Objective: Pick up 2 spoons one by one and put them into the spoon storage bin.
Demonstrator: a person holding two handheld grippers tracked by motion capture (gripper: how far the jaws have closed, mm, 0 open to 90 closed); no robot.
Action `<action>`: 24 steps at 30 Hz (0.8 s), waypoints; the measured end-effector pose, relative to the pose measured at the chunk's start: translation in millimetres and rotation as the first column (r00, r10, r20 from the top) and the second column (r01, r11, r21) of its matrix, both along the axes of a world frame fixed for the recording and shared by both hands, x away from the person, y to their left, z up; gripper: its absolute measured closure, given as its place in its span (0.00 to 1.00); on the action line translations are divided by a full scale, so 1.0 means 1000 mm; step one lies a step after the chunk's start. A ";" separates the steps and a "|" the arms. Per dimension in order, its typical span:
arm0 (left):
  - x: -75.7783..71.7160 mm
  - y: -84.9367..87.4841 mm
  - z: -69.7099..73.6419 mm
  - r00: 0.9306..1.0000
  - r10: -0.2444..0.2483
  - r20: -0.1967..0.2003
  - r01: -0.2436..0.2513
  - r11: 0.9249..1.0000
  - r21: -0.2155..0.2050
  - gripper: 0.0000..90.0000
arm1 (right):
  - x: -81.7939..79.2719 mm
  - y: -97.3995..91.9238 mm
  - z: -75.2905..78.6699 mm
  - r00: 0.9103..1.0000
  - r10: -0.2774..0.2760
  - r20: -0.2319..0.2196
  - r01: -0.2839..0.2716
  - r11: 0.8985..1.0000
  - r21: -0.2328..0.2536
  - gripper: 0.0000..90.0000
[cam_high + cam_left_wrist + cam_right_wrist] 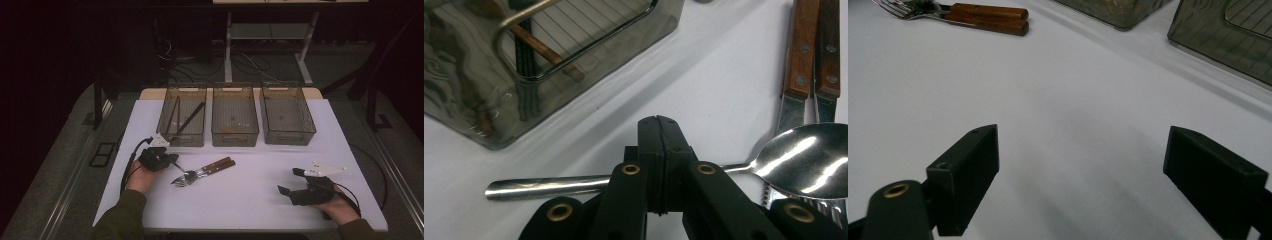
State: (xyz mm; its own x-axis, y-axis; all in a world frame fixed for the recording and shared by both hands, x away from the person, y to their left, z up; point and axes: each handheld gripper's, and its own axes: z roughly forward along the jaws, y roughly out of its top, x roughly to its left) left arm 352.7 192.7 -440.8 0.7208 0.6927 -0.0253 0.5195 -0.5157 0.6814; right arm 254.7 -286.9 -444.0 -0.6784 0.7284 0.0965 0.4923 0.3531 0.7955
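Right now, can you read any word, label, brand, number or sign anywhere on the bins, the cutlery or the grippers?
None: there is no readable text.
The three bins: no labels visible.
The spoon and the wooden handles: bare metal, wood and rivets, no stamp to be seen.
The left gripper and right gripper: plain black jaws, no marking.

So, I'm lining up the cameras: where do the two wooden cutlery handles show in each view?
High view: the wooden handles lie mid-table, in front of the grey bins.
Left gripper view: top right corner, above the spoon bowl.
Right gripper view: top left, far off.
Shared landmark: the grey bins beyond them.
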 end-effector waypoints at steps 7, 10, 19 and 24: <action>-0.001 -0.002 -0.001 1.000 -0.003 -0.012 0.004 0.999 0.049 1.00 | 0.000 0.000 0.000 1.000 -0.002 0.000 0.002 1.000 -0.002 0.16; -0.002 -0.002 0.001 1.000 -0.006 -0.014 0.007 0.998 0.070 1.00 | 0.000 -0.001 0.000 1.000 -0.002 0.000 0.002 1.000 -0.004 0.16; -0.005 0.000 0.003 1.000 -0.007 -0.015 0.008 0.996 0.089 1.00 | 0.000 -0.001 0.001 1.000 -0.002 0.002 0.002 1.000 -0.009 0.16; 0.001 0.009 0.004 0.999 0.034 -0.006 -0.034 0.998 0.053 1.00 | 0.000 -0.001 0.000 1.000 -0.006 0.000 0.006 1.000 -0.010 0.16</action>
State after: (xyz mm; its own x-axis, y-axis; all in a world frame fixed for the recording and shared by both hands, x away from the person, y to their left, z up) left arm 353.8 202.0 -436.6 0.6966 0.7175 0.0068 0.5422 -0.5325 0.6500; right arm 254.9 -287.7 -443.8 -0.6739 0.7334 0.0892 0.4949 0.3585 0.7916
